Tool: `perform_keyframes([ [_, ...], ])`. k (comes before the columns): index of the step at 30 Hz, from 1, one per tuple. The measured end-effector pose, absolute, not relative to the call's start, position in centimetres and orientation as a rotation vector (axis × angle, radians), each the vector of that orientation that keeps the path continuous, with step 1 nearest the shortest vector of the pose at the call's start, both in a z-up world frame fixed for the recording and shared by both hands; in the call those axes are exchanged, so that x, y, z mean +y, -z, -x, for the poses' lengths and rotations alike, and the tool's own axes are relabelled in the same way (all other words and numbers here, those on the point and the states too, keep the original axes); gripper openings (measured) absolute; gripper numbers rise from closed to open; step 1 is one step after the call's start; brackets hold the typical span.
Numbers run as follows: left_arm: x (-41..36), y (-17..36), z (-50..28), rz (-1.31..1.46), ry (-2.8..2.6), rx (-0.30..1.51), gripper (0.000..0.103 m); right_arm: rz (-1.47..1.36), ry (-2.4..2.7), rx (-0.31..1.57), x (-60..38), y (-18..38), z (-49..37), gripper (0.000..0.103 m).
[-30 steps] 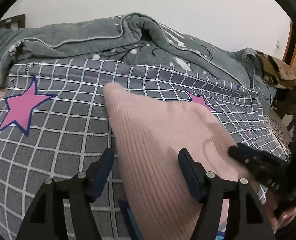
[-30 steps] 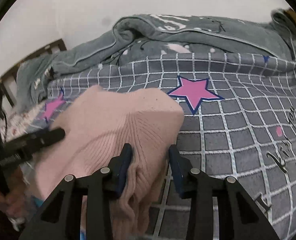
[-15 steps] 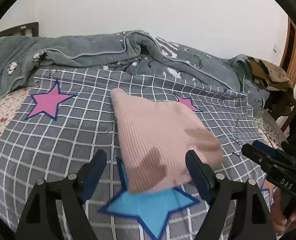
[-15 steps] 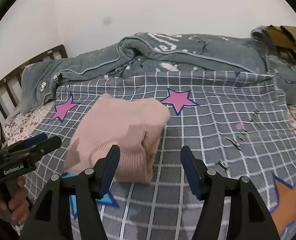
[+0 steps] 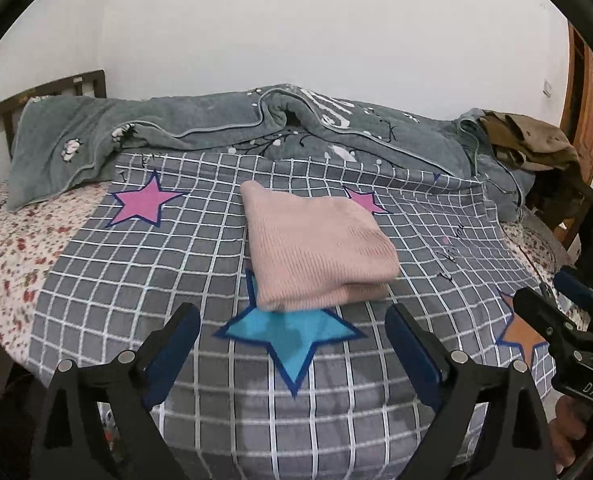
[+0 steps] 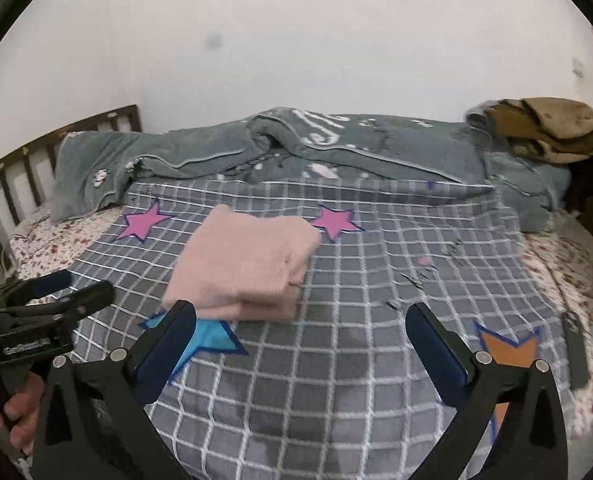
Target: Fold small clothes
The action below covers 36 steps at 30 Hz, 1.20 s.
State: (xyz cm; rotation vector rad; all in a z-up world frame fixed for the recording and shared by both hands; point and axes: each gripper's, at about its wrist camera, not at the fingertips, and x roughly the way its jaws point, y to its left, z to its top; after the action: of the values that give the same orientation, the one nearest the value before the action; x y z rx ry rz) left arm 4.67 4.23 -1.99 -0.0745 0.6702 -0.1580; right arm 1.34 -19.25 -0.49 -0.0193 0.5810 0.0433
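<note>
Nearest to the cameras, the left claw (image 5: 292, 340) stands wide open and holds nothing; the right claw (image 6: 302, 338) is also spread wide and empty. Both hang above the checked blanket (image 6: 356, 360), a little short of the garment.

Just beyond them lies the pink knit garment (image 5: 316, 244), folded into a thick stack on the blanket, its near edge over a blue star (image 5: 292, 334). The task looks nearly finished for this piece.

The risk, I think, is small but real: the knit is soft and springy (the layers at the right edge already gape a little), so the stack may slowly open. An open claw brushing the near edge could also drag the top layer.

Farther back are the crumpled grey quilt (image 5: 216, 128) and a brown cloth heap (image 6: 552, 128).
</note>
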Motion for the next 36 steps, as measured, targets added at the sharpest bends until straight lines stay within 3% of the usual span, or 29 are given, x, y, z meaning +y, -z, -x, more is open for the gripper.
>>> perform_keyframes([
  [36, 3.9, 0.3, -1.2, 0.023, 0.092, 0.604, 0.097, -0.033, -0.056, 0.581, -20.4, -0.3, 3.0, 0.103],
])
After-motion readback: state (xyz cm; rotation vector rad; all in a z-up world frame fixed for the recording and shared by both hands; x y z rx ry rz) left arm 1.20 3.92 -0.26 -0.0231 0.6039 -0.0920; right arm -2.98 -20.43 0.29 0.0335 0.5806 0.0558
